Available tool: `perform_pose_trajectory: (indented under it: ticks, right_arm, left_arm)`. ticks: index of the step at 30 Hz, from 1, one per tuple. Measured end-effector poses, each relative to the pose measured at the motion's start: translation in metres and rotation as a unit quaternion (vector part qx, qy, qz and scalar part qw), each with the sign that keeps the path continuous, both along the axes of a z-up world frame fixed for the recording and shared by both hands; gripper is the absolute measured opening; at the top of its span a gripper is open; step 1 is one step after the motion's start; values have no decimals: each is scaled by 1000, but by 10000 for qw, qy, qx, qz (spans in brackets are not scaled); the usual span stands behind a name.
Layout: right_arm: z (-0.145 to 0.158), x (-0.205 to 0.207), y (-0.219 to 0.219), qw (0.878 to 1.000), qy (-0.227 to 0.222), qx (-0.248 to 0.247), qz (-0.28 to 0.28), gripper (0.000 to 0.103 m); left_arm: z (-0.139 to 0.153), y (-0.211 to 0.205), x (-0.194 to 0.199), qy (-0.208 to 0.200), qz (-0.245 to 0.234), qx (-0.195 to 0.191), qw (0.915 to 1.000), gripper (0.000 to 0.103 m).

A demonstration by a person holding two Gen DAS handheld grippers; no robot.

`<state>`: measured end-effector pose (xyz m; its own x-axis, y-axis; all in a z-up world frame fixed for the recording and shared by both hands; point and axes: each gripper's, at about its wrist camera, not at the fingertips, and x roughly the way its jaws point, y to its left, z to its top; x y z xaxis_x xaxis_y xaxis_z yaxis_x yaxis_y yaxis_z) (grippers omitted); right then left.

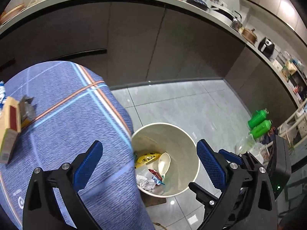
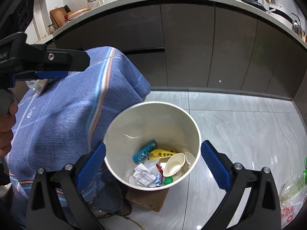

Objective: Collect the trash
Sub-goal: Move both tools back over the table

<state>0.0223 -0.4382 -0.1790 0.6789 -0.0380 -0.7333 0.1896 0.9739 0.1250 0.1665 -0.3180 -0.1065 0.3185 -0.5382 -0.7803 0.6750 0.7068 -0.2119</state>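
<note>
The white bin (image 2: 153, 122) stands on the tiled floor (image 2: 239, 118), just beside the surface draped in a blue checked cloth (image 2: 63, 115). The right tool (image 2: 153, 164) hangs above the bin with its jaws spread wide and nothing between the blue pads; the bin's mouth lies between and beyond them. In the bin lie a blue wrapper (image 2: 144, 151), a yellow packet (image 2: 162, 154), a crumpled paper cup (image 2: 175, 163) and white scraps (image 2: 143, 176). The left tool (image 1: 149, 164) is also wide and empty, over the cloth edge left of the bin (image 1: 172, 134). A cardboard box (image 1: 10, 122) remains on the surface, farther left of the bin.
</note>
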Motion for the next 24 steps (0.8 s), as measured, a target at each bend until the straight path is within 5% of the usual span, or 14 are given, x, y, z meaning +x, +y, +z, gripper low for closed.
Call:
perform_pose_trajectory:
  ticks: [13,24]
  right_arm:
    - [42,9,50,9981,-293,-298,453,99]
    - [69,24,101,9941,-442,-375,913,99]
  left_arm:
    - [40,83,-8,-398,828,-24,9958,94]
    - [55,162,-8,-340,1493,-293,9878,94]
